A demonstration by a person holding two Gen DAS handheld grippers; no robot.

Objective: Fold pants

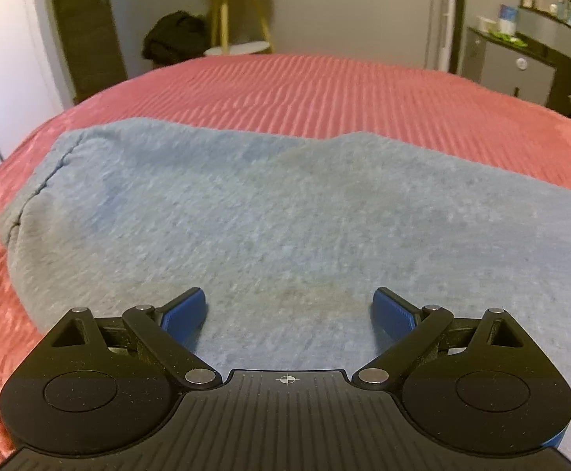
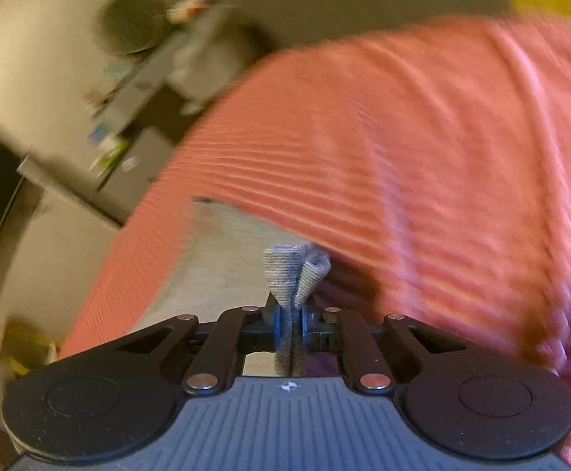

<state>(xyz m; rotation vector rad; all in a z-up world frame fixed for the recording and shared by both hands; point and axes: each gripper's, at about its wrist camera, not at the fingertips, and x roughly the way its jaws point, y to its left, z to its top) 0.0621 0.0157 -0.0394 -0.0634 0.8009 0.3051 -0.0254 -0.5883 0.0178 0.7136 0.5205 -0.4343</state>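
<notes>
The light blue-grey pants (image 1: 269,212) lie spread across the pink ribbed bedspread (image 1: 324,86), filling the middle of the left wrist view. My left gripper (image 1: 289,308) is open, its blue pads (image 1: 185,310) resting on or just above the fabric, holding nothing. My right gripper (image 2: 290,324) is shut on a bunched grey ribbed edge of the pants (image 2: 295,271), which sticks up between its blue pads. It is lifted over the edge of the bed (image 2: 423,149). The right wrist view is motion-blurred.
Beyond the bed stand a yellow-legged side table (image 1: 238,11), a dark bundle on the floor (image 1: 173,37) and a grey dresser with bottles (image 1: 529,51). The right wrist view shows the bare floor (image 2: 222,251) beside the bed and blurred furniture (image 2: 140,90).
</notes>
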